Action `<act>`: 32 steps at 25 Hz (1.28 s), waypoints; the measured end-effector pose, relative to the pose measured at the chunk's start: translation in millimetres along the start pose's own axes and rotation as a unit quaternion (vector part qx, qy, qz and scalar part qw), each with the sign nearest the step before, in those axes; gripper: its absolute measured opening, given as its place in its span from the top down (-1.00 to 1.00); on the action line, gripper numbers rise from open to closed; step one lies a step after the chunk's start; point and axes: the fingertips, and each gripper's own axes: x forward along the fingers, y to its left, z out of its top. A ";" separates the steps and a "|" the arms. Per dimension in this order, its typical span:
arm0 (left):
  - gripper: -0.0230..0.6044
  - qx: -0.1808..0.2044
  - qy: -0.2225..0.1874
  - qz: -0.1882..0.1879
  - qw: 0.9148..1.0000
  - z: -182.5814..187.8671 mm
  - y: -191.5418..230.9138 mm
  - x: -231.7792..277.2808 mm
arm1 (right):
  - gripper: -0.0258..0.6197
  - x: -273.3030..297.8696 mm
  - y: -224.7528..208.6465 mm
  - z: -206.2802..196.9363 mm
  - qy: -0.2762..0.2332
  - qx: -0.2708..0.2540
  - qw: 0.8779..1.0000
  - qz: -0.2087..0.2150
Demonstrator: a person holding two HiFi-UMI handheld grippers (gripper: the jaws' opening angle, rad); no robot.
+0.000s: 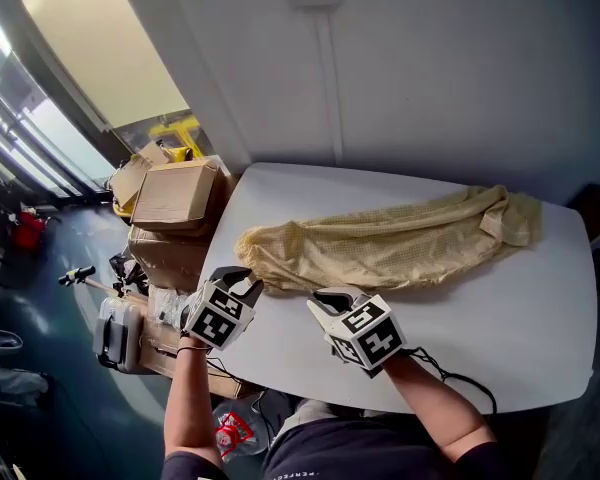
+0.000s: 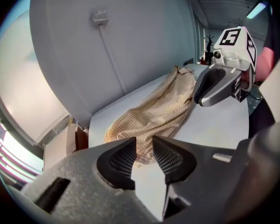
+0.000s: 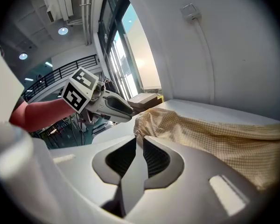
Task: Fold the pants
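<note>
Head view: we see the pale yellow checked fabric pants (image 1: 390, 243) lying lengthwise across the white rounded desk (image 1: 520, 318), bunched rather than flat. One end is nearest the left gripper (image 1: 242, 280), the other lies far off to the right. The right gripper (image 1: 335, 296) sits just beside the near edge of the cloth. Neither touches it. Both point at the same end, likely to pick up that end together for a fold. Brown cardboard boxes (image 1: 175, 196) are stacked beside the desk on the left.

Left gripper view: the jaws stand moderately apart with nothing between the pads. The crumpled end of the pants (image 2: 158, 111) shows just past the tips, so we judge it is lined up for a pinch. The right gripper (image 2: 200, 94) hangs over the cloth's side edge.

Right gripper view: the jaws are almost together, with only a thin slit and bare desk (image 3: 200, 108) showing through, so nothing is held. The pants (image 3: 210, 134) start just beyond the tips. That slit looks too narrow for bunched fabric and probably needs widening first.
</note>
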 end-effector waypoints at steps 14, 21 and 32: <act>0.55 0.178 -0.047 -0.175 0.967 10.2 55.3 73.0 | 0.58 129.8 24.7 14.7 0.062 0.000 0.997 -0.042; 0.45 0.212 -0.051 -0.227 0.949 9.6 61.3 101.2 | 0.36 163.6 17.8 -2.3 0.111 0.002 0.992 -0.057; 0.40 0.184 -0.034 -0.279 0.942 -1.9 59.9 129.3 | 0.23 179.5 13.1 -12.4 0.151 -0.017 0.985 -0.083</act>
